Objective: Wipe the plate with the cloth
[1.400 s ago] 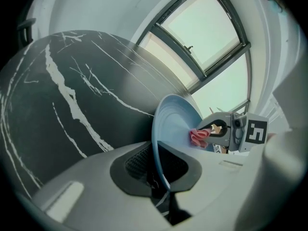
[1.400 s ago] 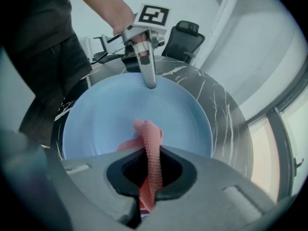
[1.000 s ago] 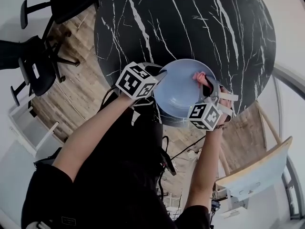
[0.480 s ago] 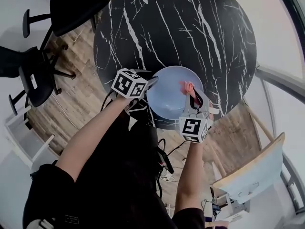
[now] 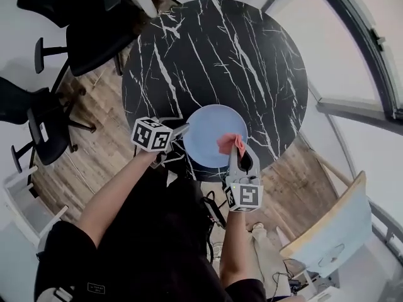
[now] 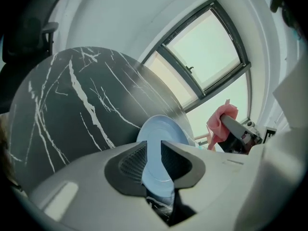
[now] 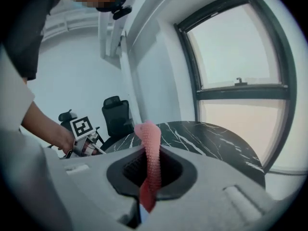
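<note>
A light blue plate [image 5: 208,131] lies on the black marble table [image 5: 239,55], close to its near edge. My left gripper [image 5: 184,129] is at the plate's left rim. In the left gripper view its jaws [image 6: 153,160] stand apart, with the plate [image 6: 163,131] showing in the gap. They opened off the rim and have just closed a little, and I see no pad pressing. My right gripper [image 5: 238,151] hangs over the plate's near right edge, shut on a pink cloth [image 5: 228,143]. The cloth [image 7: 151,148] sticks up between its pads.
Black office chairs [image 5: 82,24] stand at the table's far left, another [image 5: 31,124] to the left. A pale wooden chair [image 5: 327,231] is at the near right. A large window [image 5: 359,49] runs along the right. The floor is wood planks [image 5: 101,131].
Both grippers have drawn back toward me. The right one has rolled and lifted the cloth off the plate's surface. The head view has risen, so table and plate look smaller.
</note>
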`<state>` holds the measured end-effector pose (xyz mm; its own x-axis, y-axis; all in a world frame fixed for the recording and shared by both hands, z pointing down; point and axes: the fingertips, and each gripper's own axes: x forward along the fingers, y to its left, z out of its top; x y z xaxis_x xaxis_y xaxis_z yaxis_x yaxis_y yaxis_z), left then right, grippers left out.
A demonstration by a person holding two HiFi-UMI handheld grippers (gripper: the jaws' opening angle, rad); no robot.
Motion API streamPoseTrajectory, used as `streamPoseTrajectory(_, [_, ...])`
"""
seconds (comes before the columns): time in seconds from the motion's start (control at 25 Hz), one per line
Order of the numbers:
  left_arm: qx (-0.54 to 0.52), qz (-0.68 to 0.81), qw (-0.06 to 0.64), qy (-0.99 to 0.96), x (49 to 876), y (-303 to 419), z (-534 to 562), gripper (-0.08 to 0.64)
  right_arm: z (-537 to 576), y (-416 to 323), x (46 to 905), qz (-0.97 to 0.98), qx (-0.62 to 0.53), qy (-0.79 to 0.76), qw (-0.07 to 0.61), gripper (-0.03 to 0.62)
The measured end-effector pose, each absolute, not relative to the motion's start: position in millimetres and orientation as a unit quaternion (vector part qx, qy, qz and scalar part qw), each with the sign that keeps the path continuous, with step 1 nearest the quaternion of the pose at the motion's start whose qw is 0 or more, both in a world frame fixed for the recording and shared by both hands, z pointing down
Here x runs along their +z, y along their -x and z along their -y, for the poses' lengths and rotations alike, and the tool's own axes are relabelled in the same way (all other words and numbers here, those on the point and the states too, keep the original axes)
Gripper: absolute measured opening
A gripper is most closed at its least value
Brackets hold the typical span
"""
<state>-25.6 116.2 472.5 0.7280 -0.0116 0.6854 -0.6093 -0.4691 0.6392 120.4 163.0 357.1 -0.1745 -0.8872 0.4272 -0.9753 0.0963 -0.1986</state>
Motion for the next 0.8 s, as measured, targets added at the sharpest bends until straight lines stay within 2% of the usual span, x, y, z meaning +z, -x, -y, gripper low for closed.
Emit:
streamPoseTrajectory(0.2, [0.295, 0.191, 0.465, -0.813, 439, 30, -127, 0.062, -173, -126, 320, 0.712, 0.219, -0.665, 0.058, 0.009])
streamPoseTrajectory(0.36, [0.275, 0.191, 0.446, -0.830, 414, 30, -135, 0.002, -180, -129, 290, 0.698, 0.184, -0.690, 0.047, 0.011])
streamPoseTrajectory(0.52, [0.234, 0.196, 0.426, -0.852, 386, 27, -134, 0.002, -186, -131, 272, 0.683, 0.176, -0.708, 0.023, 0.011])
streamPoseTrajectory(0.64, [0.184, 0.207, 0.369, -0.887, 348, 22, -129, 0.002, -195, -125, 261, 0.676, 0.180, -0.715, 0.008, 0.011])
streamPoseTrajectory(0.8, [0.118, 0.197, 0.229, -0.946, 285, 15, -123, 0.002, -204, -111, 243, 0.670, 0.162, -0.724, 0.002, 0.011])
